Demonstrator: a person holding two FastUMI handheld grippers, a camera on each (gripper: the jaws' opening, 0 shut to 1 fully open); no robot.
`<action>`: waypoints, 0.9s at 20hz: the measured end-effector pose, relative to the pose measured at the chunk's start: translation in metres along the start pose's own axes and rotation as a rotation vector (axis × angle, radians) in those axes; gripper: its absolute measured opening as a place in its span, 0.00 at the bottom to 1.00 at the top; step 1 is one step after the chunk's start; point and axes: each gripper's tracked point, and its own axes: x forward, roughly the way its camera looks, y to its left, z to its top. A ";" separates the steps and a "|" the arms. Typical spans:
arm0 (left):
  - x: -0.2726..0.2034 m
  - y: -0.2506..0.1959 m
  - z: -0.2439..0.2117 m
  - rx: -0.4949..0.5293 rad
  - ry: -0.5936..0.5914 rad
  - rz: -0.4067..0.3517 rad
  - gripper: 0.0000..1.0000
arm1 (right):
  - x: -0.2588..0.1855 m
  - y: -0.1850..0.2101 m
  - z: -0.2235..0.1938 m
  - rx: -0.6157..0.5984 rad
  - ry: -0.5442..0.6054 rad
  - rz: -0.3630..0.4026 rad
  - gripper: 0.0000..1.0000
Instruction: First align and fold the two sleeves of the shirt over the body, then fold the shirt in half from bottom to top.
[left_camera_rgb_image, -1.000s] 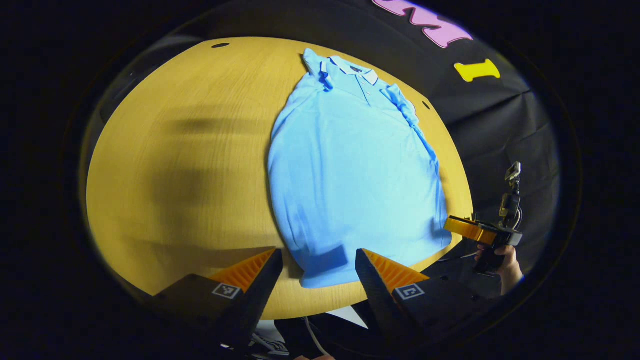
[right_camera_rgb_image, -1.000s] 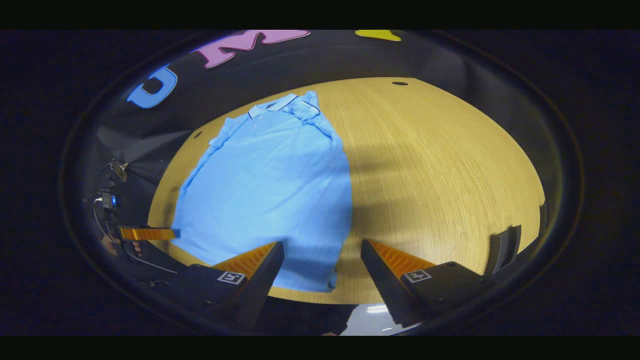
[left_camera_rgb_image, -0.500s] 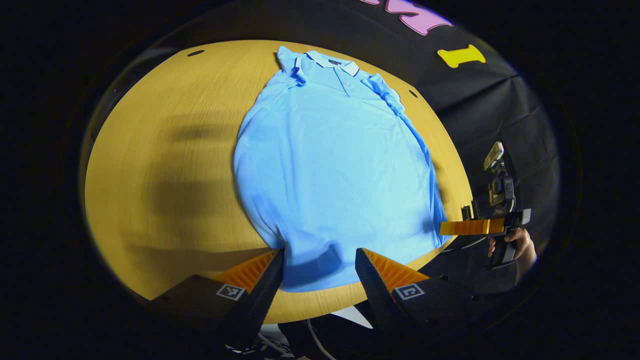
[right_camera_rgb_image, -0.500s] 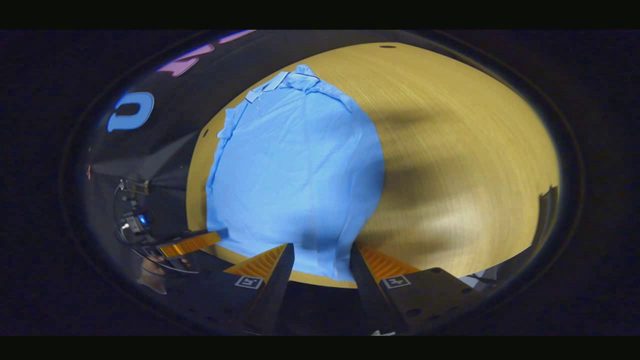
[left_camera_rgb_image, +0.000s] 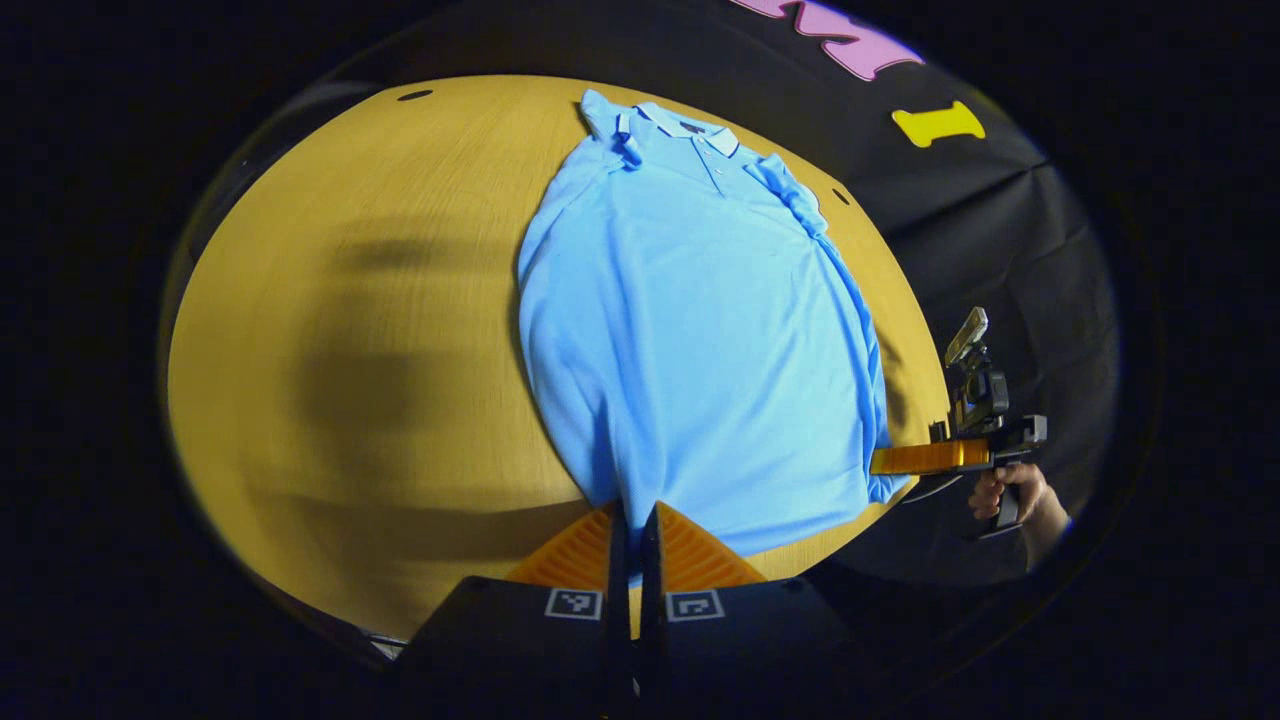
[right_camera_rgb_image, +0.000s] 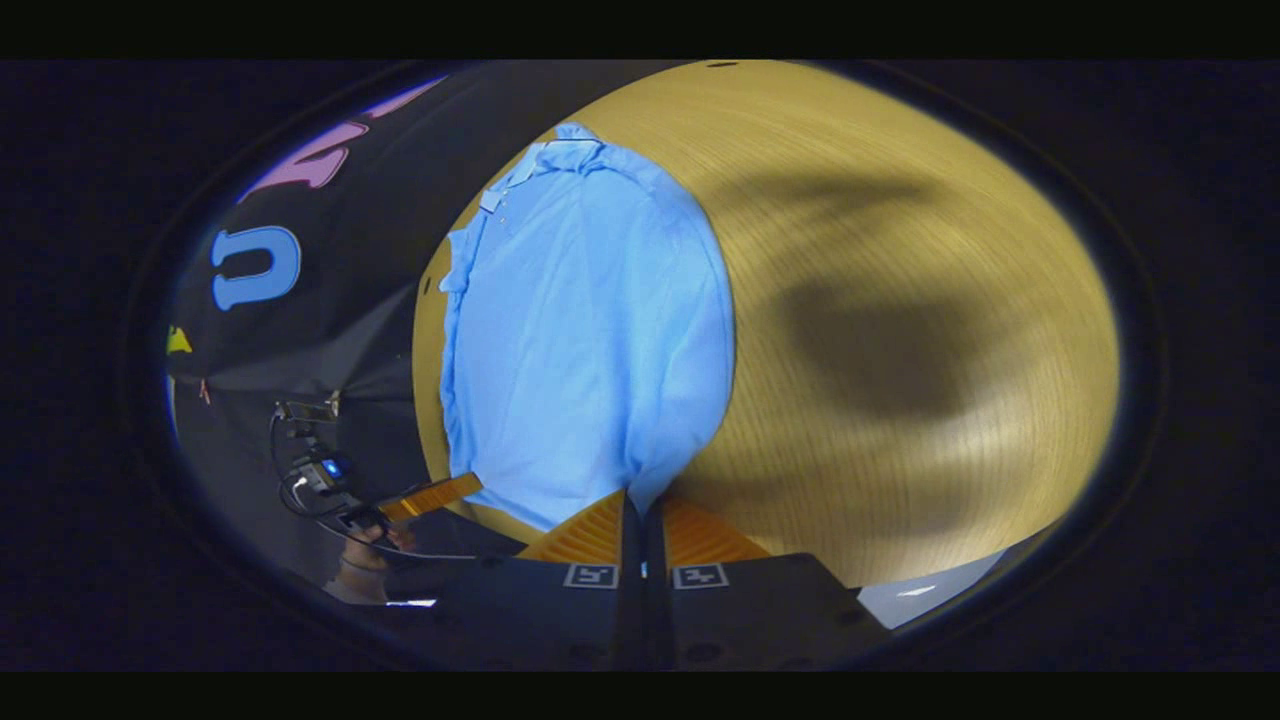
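Left gripper view: both claws, left claw (left_camera_rgb_image: 632, 515) and right claw (right_camera_rgb_image: 640, 505), pinch the shirt (left_camera_rgb_image: 690, 330) hem.

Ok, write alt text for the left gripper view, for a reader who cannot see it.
The left gripper is shut on the bottom hem of a light blue polo shirt, which lies flat on a round wooden table, collar at the far side, sleeves folded in. At the right, a hand holds the right gripper at the hem's other corner.
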 end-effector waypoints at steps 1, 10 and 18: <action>-0.002 -0.002 0.002 -0.001 -0.005 -0.007 0.08 | -0.004 -0.001 0.000 -0.054 -0.007 -0.008 0.01; -0.058 -0.024 0.073 0.169 -0.188 -0.037 0.07 | -0.059 0.084 0.087 -0.215 -0.206 0.221 0.00; -0.102 -0.057 0.257 0.128 -0.453 -0.026 0.07 | -0.098 0.151 0.255 -0.388 -0.418 0.291 0.09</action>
